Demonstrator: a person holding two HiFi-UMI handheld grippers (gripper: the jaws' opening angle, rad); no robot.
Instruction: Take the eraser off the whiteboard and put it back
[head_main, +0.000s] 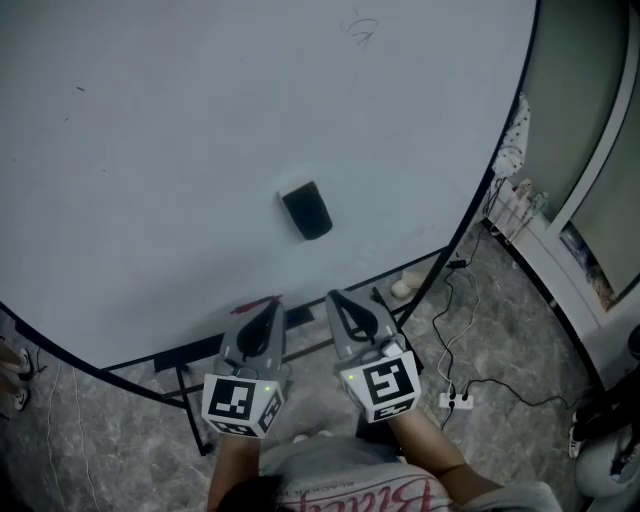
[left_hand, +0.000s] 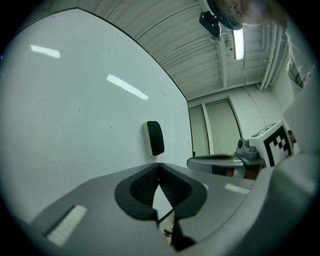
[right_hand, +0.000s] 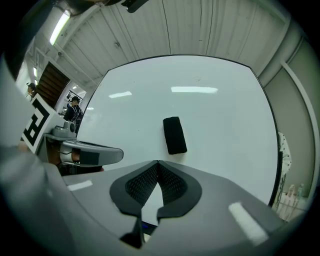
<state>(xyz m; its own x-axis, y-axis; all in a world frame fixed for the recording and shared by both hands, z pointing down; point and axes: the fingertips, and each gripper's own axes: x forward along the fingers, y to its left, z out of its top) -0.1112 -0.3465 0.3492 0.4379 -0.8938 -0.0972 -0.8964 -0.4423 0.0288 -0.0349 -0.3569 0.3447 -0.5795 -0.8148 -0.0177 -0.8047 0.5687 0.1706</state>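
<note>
I am standing in front of a large white whiteboard (head_main: 200, 150), looking steeply down at it, with a gripper held in each hand low in the head view. The black eraser (head_main: 307, 210) is stuck flat on the board, a little below its middle, its long side slightly tilted. My left gripper (head_main: 272, 306) and my right gripper (head_main: 338, 298) sit side by side below the eraser, close to each other and both pointing toward the board. The eraser lies ahead of and above the fingers, clearly apart from both, and a little nearer the right gripper's line than the left's. In the left gripper view the fingers are clenched tip to tip with nothing between them, and the eraser shows just above the tips, seen almost edge-on and standing out from the board. In the right gripper view the fingers are likewise pressed together and empty, and the eraser appears just above the tips and slightly to their right, face-on. Below the board's lower edge, to the right, is a grey floor (head_main: 500, 330) with a white power strip (head_main: 455, 400) and loose cables.
</note>
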